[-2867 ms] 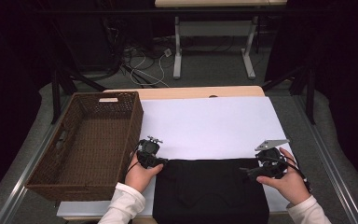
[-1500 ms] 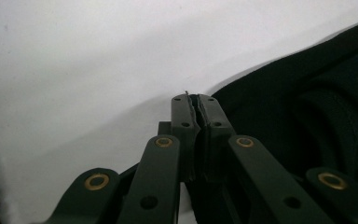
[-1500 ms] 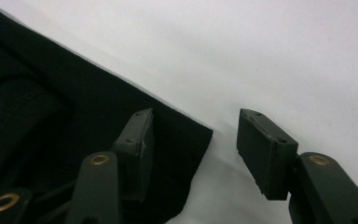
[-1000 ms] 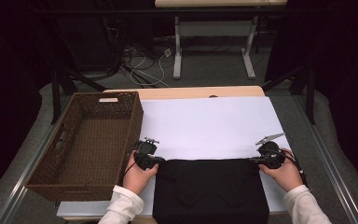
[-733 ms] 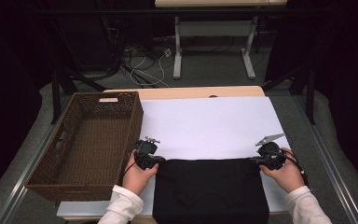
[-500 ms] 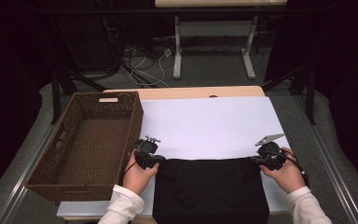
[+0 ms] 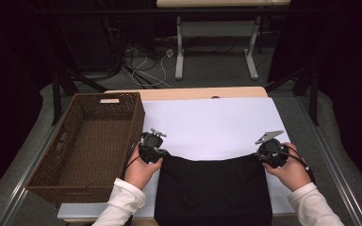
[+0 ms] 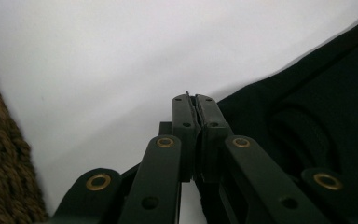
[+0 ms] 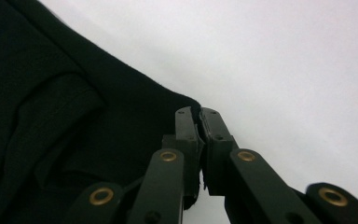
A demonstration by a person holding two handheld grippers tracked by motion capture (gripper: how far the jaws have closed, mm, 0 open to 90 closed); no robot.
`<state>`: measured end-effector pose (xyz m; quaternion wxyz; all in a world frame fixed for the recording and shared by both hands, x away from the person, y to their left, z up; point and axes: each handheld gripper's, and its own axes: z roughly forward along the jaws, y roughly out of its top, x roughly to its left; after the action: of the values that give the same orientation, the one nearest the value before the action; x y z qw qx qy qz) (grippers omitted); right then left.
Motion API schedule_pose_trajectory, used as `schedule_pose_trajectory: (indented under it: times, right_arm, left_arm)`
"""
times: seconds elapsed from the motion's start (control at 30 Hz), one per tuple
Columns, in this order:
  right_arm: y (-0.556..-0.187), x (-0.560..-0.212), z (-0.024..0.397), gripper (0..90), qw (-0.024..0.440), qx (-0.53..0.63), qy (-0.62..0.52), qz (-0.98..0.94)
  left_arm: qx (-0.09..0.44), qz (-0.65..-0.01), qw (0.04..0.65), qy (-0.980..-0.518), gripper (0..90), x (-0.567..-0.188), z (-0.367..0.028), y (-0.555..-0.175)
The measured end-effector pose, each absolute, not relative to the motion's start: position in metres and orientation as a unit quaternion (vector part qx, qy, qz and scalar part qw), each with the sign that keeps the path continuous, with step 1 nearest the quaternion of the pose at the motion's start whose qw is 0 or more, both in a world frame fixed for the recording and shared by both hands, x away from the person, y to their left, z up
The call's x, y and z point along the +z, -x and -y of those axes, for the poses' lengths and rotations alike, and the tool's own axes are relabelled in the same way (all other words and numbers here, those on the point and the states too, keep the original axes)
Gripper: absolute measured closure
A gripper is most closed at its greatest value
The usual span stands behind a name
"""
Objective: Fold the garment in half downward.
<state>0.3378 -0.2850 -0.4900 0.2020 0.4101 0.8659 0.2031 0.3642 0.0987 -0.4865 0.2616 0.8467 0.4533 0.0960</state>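
The worktop (image 7: 207, 93) is covered by a large white sheet (image 7: 212, 125), and this sheet takes most of the surface from the centre out to 3 o'clock. At 9 o'clock of the sheet stands a brown wicker basket (image 7: 87, 141), touching the sheet's left edge; nothing is visible inside it. At 6 o'clock, on the near part of the sheet, lies a black garment (image 7: 212, 193), spread flat, and its far edge sags a little in the middle between two raised corners. The left claw (image 7: 156, 151) sits at the garment's far left corner, at about 10 o'clock of the cloth, just beside the basket. In the left gripper view the two jaws are pressed together with a thin fold of the black garment (image 8: 307, 121) pinched between them, so this claw is holding the cloth. The right claw (image 7: 265, 155) sits at the far right corner, at about 2 o'clock of the cloth. In the right gripper view its jaws are also nearly together, and the edge of the black garment (image 9: 74, 121) goes into the narrow slit between them, so it is holding the cloth too. Behind each claw a hand with a white sleeve (image 7: 122, 202) comes in from 6 o'clock.
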Motion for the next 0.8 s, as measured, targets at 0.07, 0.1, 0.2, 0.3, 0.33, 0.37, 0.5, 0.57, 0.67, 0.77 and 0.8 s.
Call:
schedule_pose_trajectory:
  times: [0.07,0.1,0.2,0.3,0.33,0.37,0.5,0.57,0.67,0.77,0.8]
  right_arm:
    - [-0.34,-0.486,0.285,87.4,0.204,0.208,-0.41,-0.865]
    - [-0.341,-0.484,0.285,87.5,0.206,0.205,-0.409,-0.865]
    - [-0.346,-0.479,0.285,87.6,0.217,0.201,-0.406,-0.865]
    - [-0.352,-0.472,0.285,87.6,0.219,0.2,-0.405,-0.865]
    - [-0.355,-0.47,0.285,87.5,0.22,0.205,-0.406,-0.863]
    - [-0.358,-0.468,0.285,87.5,0.22,0.205,-0.407,-0.863]
    - [-0.371,-0.461,0.286,87.6,0.22,0.212,-0.413,-0.858]
    - [-0.381,-0.459,0.288,87.6,0.217,0.217,-0.418,-0.855]
    - [-0.392,-0.455,0.288,87.6,0.223,0.215,-0.424,-0.851]
    - [-0.402,-0.451,0.287,87.6,0.235,0.21,-0.422,-0.85]
    - [-0.405,-0.449,0.287,87.6,0.236,0.212,-0.423,-0.849]
  left_arm:
    - [0.099,-0.451,0.26,-0.848,88.0,-0.482,-0.097,-0.368]
    - [0.102,-0.451,0.26,-0.848,88.1,-0.481,-0.096,-0.369]
    - [0.112,-0.45,0.261,-0.847,88.1,-0.474,-0.095,-0.375]
    - [0.115,-0.449,0.264,-0.846,88.2,-0.468,-0.095,-0.382]
    - [0.117,-0.45,0.263,-0.845,88.2,-0.466,-0.094,-0.384]
    - [0.118,-0.449,0.261,-0.846,88.2,-0.464,-0.094,-0.387]
    - [0.121,-0.448,0.259,-0.847,88.2,-0.458,-0.095,-0.401]
    - [0.123,-0.452,0.259,-0.845,88.2,-0.455,-0.095,-0.408]
    - [0.13,-0.454,0.264,-0.841,88.2,-0.449,-0.095,-0.417]
    - [0.133,-0.457,0.267,-0.838,88.2,-0.443,-0.096,-0.427]
    - [0.134,-0.458,0.27,-0.836,88.3,-0.441,-0.096,-0.431]
